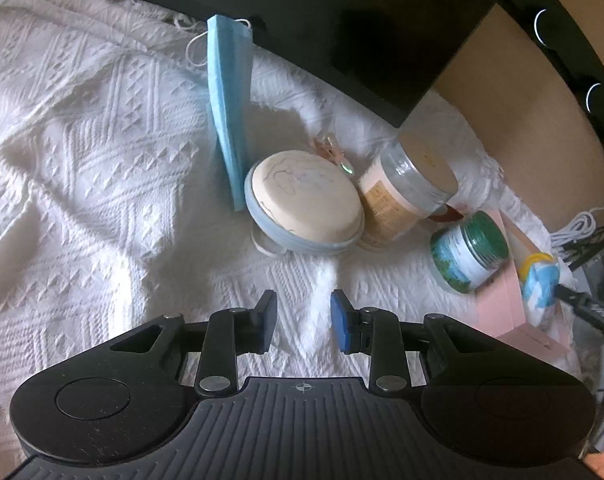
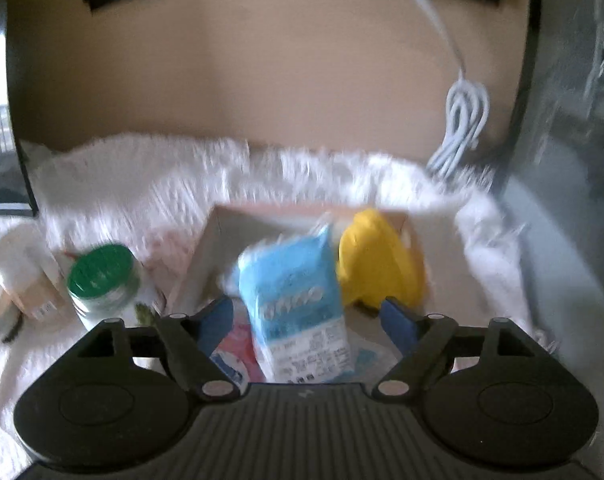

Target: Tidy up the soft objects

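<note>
White quilted cloth point(image 1: 82, 128): right tool point(image 2: 305, 320), spread, is dropping tissue pack point(image 2: 294, 304) into pink box point(image 2: 222, 232); left tool point(image 1: 303, 322), spread, is idling—face mask point(image 1: 228, 112) next.

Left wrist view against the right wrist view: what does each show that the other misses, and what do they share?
Only the left wrist view shows the blue face mask, the round cream compact and the open, empty left gripper. Only the right wrist view shows the inside of the pink box, a red packet and the open right gripper around the blue tissue pack. Both show the green-lidded jar, the beige jar, the yellow object and the white cable.
</note>
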Available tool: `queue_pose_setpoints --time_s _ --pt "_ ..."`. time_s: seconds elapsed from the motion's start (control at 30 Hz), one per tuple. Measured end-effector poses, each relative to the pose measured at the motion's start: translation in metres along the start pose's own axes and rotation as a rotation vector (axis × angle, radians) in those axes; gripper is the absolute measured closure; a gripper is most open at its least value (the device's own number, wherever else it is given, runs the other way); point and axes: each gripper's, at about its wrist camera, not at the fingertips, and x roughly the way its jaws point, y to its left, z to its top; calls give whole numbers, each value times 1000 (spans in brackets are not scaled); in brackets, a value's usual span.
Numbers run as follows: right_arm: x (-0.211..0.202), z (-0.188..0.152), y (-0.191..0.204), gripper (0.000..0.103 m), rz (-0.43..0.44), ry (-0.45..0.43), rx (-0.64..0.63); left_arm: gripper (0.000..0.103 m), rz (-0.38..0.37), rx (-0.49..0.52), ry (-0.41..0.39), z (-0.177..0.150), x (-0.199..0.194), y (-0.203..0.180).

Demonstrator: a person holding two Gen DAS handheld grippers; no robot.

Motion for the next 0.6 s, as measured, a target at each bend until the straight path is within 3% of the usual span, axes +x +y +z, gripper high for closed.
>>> queue_pose_setpoints --time_s 0.2,0.5,0.6 --pt "-41 6 22 21 84 -61 -26 71 -2 -10 -5 6 3 3" --pt "-59 -29 87 20 152 -36 -226 71 70 -103 -95 17 -9 23" --pt "-60 -41 99 20 194 -5 -255 71 64 -127 -118 22 -13 32"
